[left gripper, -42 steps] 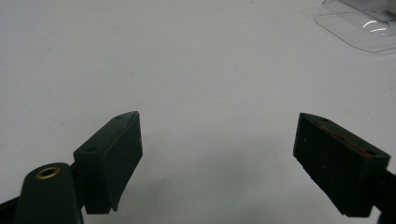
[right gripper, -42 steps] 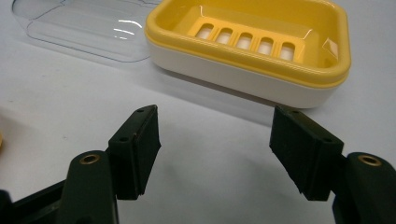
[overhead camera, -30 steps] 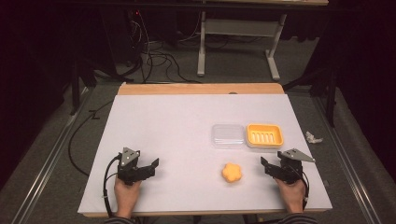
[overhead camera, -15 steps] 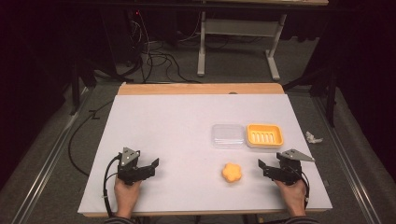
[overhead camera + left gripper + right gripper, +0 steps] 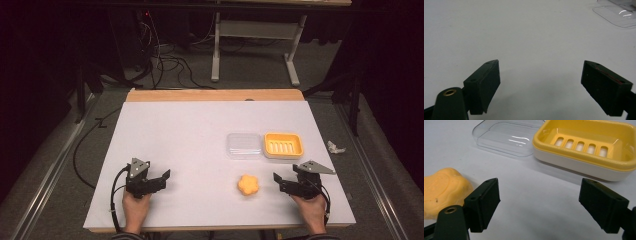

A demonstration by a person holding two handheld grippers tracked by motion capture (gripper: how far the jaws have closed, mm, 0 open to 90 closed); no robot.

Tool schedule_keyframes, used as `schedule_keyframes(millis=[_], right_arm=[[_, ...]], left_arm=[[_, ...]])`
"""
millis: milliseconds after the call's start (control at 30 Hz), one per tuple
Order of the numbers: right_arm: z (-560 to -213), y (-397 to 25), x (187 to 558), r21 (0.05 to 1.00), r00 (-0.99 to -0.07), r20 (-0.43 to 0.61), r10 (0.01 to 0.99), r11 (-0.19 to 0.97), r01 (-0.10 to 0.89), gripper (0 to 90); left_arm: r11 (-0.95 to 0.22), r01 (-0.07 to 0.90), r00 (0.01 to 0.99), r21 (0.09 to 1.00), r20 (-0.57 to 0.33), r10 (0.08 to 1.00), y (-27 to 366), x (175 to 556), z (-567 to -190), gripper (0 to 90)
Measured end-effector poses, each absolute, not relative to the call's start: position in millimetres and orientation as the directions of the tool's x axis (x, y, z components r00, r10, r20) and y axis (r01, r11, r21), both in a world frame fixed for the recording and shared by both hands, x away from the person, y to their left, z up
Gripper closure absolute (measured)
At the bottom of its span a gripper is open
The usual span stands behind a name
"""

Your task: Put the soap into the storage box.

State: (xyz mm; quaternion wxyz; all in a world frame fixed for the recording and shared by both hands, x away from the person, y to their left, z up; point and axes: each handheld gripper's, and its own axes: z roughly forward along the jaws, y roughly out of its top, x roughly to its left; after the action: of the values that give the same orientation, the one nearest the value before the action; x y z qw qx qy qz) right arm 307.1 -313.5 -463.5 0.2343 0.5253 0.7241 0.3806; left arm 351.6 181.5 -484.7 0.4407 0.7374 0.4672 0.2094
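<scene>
An orange flower-shaped soap (image 5: 249,184) lies on the white table top (image 5: 200,130), front right of centre. Behind it sit a clear plastic lid (image 5: 244,145) and a yellow soap dish (image 5: 283,145), side by side. My right gripper (image 5: 278,183) rests near the front right edge, open, a short way right of the soap. In the right gripper view the soap (image 5: 444,188) lies left of the jaws, with the dish (image 5: 586,147) and lid (image 5: 506,137) ahead. My left gripper (image 5: 163,180) is open at the front left over bare table; the lid's corner (image 5: 616,15) shows far off.
A crumpled white scrap (image 5: 336,147) lies on the floor right of the table. A wooden strip (image 5: 215,95) runs along the table's far edge. Cables and a metal stand are on the floor behind.
My right gripper has edged slightly left toward the soap. The left gripper has stayed put.
</scene>
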Motion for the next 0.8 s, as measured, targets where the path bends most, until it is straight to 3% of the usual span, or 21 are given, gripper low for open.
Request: schedule_keyframes(millis=[500, 800], right_arm=[[-459.0, -293.8, 301.3, 0.789, -0.39, 0.097, 0.916, 0.168, 0.591, 16.4], [-455.6, -276.5, 294.1, 0.796, -0.445, 0.079, 0.892, 0.212, 0.566, 20.9]], left_arm=[[-0.176, 0.504, 0.476, 0.845, -0.102, 0.874, 181.4, 351.7, -484.7, 16.2], [-0.176, 0.506, 0.477, 0.844, -0.104, 0.873, 181.5, 351.8, -484.7, 16.2]])
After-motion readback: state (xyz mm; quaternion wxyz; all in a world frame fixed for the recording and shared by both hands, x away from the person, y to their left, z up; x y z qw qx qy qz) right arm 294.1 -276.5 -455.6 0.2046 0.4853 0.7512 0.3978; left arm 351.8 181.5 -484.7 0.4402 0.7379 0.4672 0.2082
